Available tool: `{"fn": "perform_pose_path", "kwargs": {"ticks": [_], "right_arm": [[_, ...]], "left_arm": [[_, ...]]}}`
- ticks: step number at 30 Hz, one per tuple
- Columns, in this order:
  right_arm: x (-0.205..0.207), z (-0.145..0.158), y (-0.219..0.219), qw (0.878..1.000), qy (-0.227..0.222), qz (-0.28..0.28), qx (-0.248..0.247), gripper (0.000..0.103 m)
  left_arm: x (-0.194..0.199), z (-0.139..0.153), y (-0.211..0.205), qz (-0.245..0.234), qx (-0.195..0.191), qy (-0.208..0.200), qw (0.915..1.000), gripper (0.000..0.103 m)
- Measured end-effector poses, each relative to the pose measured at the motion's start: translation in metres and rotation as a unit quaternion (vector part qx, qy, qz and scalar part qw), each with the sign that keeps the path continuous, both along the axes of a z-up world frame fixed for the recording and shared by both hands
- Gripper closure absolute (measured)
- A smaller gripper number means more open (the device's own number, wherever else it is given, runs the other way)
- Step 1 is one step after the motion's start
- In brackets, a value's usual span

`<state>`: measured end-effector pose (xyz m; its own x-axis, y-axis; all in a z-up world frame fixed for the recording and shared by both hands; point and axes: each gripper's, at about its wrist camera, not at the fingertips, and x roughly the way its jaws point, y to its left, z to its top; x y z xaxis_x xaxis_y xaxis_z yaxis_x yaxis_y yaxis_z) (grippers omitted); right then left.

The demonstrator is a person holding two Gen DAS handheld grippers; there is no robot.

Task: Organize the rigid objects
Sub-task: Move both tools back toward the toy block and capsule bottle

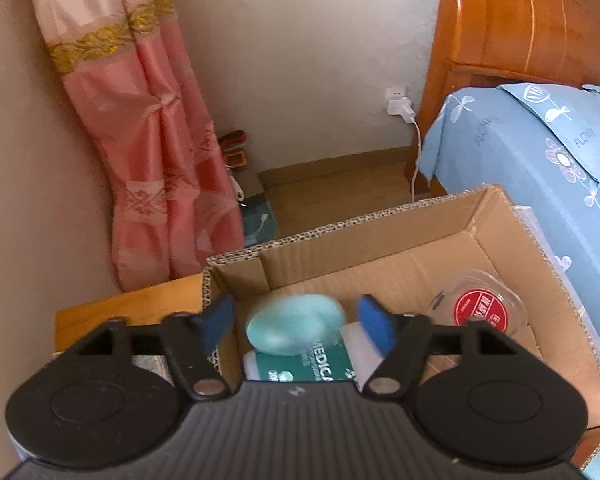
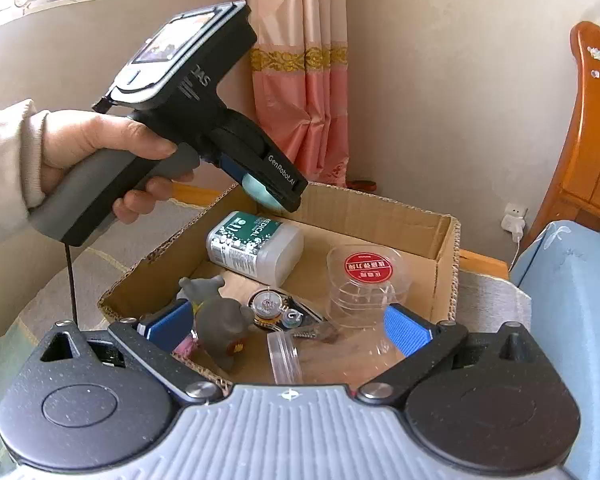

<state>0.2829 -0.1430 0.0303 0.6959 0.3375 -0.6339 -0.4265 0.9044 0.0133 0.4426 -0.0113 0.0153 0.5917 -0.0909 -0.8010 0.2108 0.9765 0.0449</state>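
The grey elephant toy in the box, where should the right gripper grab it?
Grab the grey elephant toy around its round body, coming straight down from above. The cardboard box walls block the sides, and the open right gripper already hangs over it. Its trunk looks too thin.

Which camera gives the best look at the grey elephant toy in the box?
The right wrist view. The grey elephant toy lies there in plain sight at the near end of the cardboard box, beside the right gripper. The left wrist view does not show it at all.
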Motion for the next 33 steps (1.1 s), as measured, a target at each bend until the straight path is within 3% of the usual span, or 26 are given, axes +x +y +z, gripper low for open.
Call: {"fn": "perform_pose_path", "kwargs": {"ticks": [1,11,21,26,33], "right_arm": [[-0.003,0.001,-0.002,1.0,-0.002,-0.001,0.001,0.0],[-0.036,0.008,-0.02,1.0,-0.004,-0.018,0.018,0.0],[-0.087,-0.001,-0.038,0.998,-0.004,-0.064,0.03,0.0],[-0.114,-0.02,-0.044,0.995,0.006,-0.095,0.042,0.0],[-0.14,-0.043,-0.048,0.99,0.008,-0.137,0.04,0.0]], "left_arm": [[-0.002,0.002,0.0,0.001,0.0,-0.004,1.0,0.016],[-0.047,0.037,0.014,0.007,0.005,-0.018,0.9998,0.012],[-0.124,0.065,0.013,0.007,0.004,-0.056,0.9984,0.005],[-0.167,0.063,0.013,0.01,0.007,-0.083,0.9965,0.002],[-0.216,0.036,0.007,0.014,-0.001,-0.094,0.9954,0.002]]}}
